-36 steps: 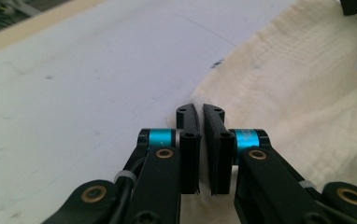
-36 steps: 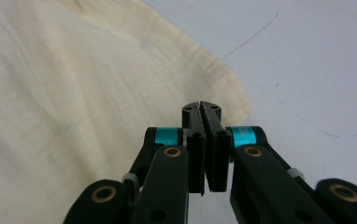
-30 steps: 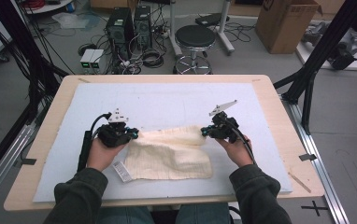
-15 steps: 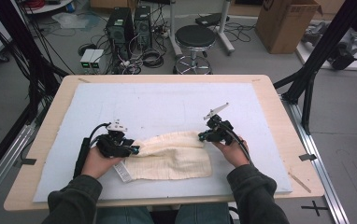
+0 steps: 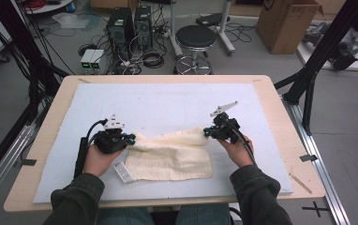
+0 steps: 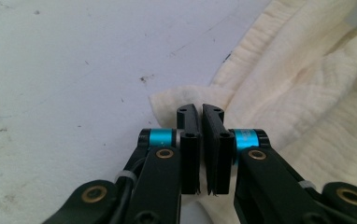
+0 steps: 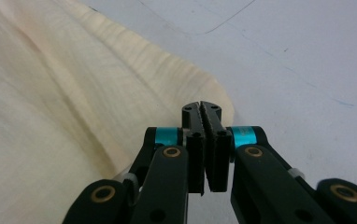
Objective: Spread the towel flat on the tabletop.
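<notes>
A cream woven cloth (image 5: 167,157) lies folded on the pale blue mat (image 5: 167,101), with a white label (image 5: 122,172) sticking out at its near left. My left gripper (image 5: 131,138) is at the cloth's upper left corner. Its jaws have just been closing and now pinch the cloth's edge (image 6: 167,100), as the left gripper (image 6: 200,109) view shows. My right gripper (image 5: 207,132) is shut on the upper right corner, where the cloth (image 7: 50,116) runs under the right gripper (image 7: 201,106) tips. The cloth's top edge sags between the two grippers.
The mat covers a wooden table (image 5: 280,117). A thin wooden stick (image 5: 300,183) lies near the table's front right edge. Beyond the table stand a black stool (image 5: 196,37), computer towers (image 5: 130,23) with cables, and a cardboard box (image 5: 287,21).
My left hand dipped toward the near edge, then came back up a little to the cloth's left corner. The right hand has stayed put on its corner.
</notes>
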Demonstrator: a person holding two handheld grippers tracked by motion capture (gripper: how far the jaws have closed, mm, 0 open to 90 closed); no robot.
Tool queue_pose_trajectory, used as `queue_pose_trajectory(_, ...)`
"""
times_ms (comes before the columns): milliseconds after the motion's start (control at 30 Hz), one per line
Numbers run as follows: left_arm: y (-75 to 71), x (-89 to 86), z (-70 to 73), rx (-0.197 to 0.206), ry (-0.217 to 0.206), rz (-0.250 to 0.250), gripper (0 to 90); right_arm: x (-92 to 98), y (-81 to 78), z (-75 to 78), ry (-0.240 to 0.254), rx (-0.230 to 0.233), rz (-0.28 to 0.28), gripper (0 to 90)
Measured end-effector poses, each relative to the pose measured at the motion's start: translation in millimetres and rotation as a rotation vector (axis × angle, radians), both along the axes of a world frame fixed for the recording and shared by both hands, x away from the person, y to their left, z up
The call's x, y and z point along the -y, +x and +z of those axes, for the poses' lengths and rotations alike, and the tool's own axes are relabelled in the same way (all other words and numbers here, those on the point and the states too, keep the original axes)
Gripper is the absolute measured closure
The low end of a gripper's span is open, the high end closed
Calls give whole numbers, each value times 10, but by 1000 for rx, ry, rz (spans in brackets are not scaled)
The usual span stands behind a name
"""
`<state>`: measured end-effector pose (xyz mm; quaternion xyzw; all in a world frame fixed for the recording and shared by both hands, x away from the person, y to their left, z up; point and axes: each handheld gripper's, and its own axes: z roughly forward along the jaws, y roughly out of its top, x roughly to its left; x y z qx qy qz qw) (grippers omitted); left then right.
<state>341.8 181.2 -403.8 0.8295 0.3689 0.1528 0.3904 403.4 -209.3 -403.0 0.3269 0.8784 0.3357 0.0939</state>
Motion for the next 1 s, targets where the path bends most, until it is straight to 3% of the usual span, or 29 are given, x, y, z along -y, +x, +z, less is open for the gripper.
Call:
queue_pose_trajectory(167,-48,13,-35,-60,28,-22,862,-12,-29,-5,-15,-13,15,886)
queue_pose_trajectory(300,-64,-17,-128,-206,46,-60,862,-60,-40,-64,-50,-48,40,886)
queue_pose_trajectory(400,-108,-29,-154,-219,34,-81,857,-69,-42,-98,-53,-57,47,885)
queue_pose_trajectory(533,-146,-50,-125,-185,11,-92,772,-78,-50,-102,-54,-56,47,885)
queue_pose_trajectory(600,-155,-87,-87,-165,-25,-84,745,-72,-52,-94,-51,-48,47,885)
queue_pose_trajectory(767,-145,-164,26,-111,-57,-64,690,-68,-45,-96,-45,-52,38,885)
queue_pose_trajectory(1000,-3,-189,229,-49,-96,-24,656,-72,-26,-120,-36,-59,42,885)
